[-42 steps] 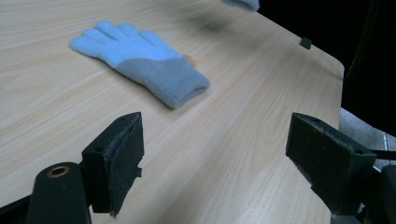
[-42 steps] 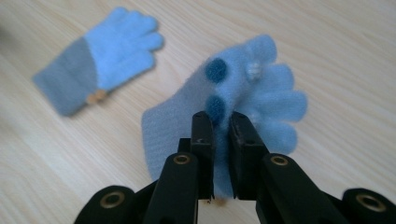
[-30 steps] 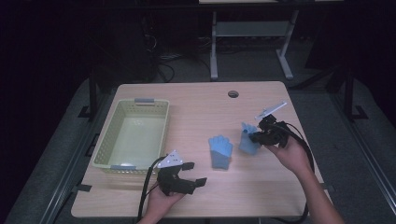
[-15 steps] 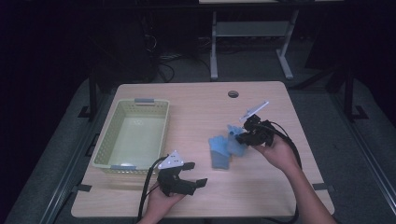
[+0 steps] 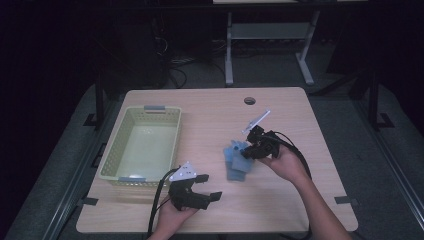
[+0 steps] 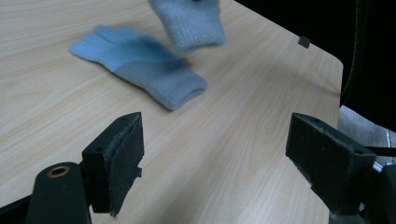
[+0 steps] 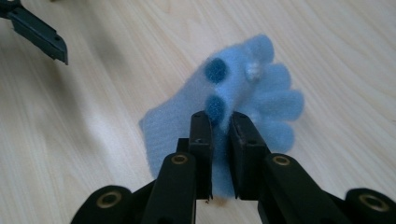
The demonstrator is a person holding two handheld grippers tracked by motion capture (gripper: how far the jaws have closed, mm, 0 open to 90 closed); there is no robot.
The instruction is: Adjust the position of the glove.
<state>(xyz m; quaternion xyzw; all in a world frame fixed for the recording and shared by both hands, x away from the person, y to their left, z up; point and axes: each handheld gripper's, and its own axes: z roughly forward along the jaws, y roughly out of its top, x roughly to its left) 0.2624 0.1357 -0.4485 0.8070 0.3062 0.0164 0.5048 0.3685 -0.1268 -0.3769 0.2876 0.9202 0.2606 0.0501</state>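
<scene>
Since a second ago the right hand-held gripper (image 5: pixel 246 150) slid in from the tabletop's (image 5: pixel 300 200) right edge toward the middle, carrying one blue glove (image 7: pixel 233 93), clamped tight. Second glove (image 6: pixel 140 65) lies flat mid-tabletop, its long axis running toward the near edge. Left hand-held gripper (image 5: pixel 206 187) sits wide open, empty, near the front edge. Two gloves, one basket (image 5: pixel 112 162) at left; bare wood all around.

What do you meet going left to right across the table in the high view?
Basket → left gripper → flat glove → right gripper, shut on the second glove → the right hand. The two gloves overlap in that picture, so the held one's place beside the flat one is not clear.
</scene>
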